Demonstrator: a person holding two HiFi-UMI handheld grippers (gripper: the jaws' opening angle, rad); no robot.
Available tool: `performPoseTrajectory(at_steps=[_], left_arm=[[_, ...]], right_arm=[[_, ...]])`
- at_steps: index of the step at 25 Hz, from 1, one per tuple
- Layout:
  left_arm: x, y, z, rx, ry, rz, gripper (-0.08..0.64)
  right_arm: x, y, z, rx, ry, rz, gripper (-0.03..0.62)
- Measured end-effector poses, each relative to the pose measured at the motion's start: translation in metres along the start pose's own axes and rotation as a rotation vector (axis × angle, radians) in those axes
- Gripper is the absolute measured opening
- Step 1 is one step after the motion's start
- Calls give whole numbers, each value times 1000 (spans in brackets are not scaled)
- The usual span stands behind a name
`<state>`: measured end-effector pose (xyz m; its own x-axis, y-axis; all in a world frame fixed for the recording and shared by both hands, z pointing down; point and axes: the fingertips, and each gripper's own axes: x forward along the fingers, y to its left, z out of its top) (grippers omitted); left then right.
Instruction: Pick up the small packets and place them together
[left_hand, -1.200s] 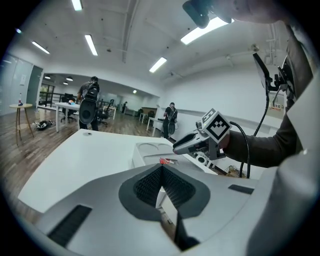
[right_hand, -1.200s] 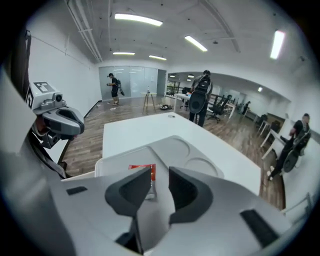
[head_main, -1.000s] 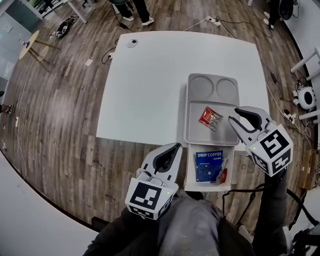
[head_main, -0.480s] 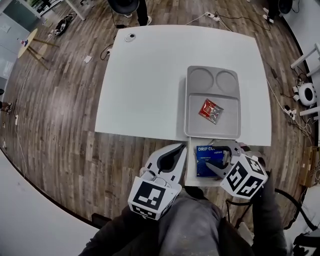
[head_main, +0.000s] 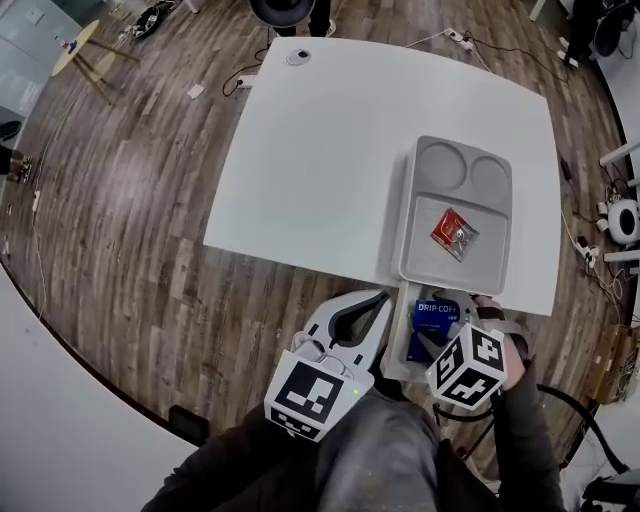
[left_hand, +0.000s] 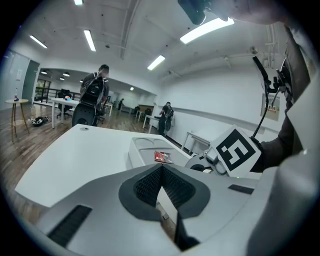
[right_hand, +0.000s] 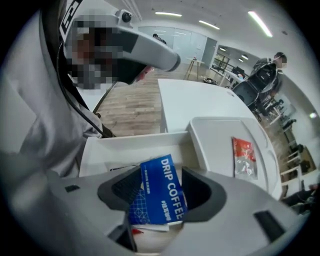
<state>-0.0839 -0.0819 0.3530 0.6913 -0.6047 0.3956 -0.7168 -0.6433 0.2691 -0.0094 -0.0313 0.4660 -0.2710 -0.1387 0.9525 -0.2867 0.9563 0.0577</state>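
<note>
White table (head_main: 320, 140): smooth, rectangular, mostly bare ahead of both jaws. Grey moulded tray (head_main: 425, 255): rounded corners, two round wells, just beyond right jaws. White open-top box (right_hand: 125, 145) beneath right gripper (right_hand: 160, 194); jaws just been opening, now wide, with glossy blue drip coffee packet (right_hand: 162, 182) tilted between them. Crinkled red packet (head_main: 454, 232) flat in tray. Left gripper (left_hand: 160, 175): ribbed pads together, empty.

Head view looks steeply down; all three views share the tray (head_main: 422, 255).
</note>
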Motion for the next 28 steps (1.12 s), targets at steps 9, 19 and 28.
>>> performPoseTrajectory(at_steps=[9, 19, 28], left_arm=[[1, 7, -1, -10, -3, 4, -2], [5, 7, 2, -10, -2, 14, -2], [8, 9, 10, 1, -13, 20, -2]], right_arm=[[12, 1, -3, 20, 16, 46, 242], [-9, 8, -10, 27, -19, 138, 241], [-47, 8, -2, 4, -108, 201, 89]])
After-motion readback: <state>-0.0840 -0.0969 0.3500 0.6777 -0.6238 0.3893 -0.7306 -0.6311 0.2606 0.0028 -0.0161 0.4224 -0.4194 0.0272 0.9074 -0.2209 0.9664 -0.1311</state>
